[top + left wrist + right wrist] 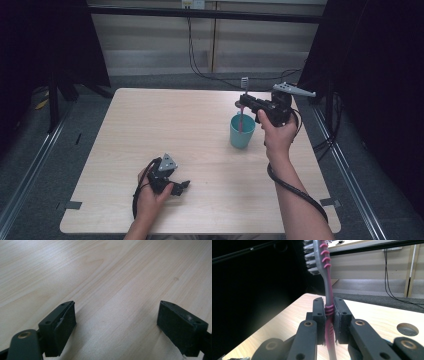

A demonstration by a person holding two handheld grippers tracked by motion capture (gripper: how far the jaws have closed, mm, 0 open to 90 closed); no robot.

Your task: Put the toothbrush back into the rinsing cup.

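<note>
A pink and grey toothbrush (242,111) stands upright, bristle head up, with its lower end inside a teal cup (242,132) on the right half of the table. My right gripper (243,102) is shut on its handle above the cup. In the right gripper view the toothbrush (327,287) is pinched between the two black jaws of the right gripper (329,315), bristles at the top. My left gripper (184,185) rests near the table's front left, held low. In the left gripper view the left gripper (116,322) is open, with bare wood between its jaws.
The light wooden table (175,125) has a small round hole (407,329) near its far right edge. Black curtains flank both sides, and cables hang down the back wall. Grey floor and metal rails surround the table.
</note>
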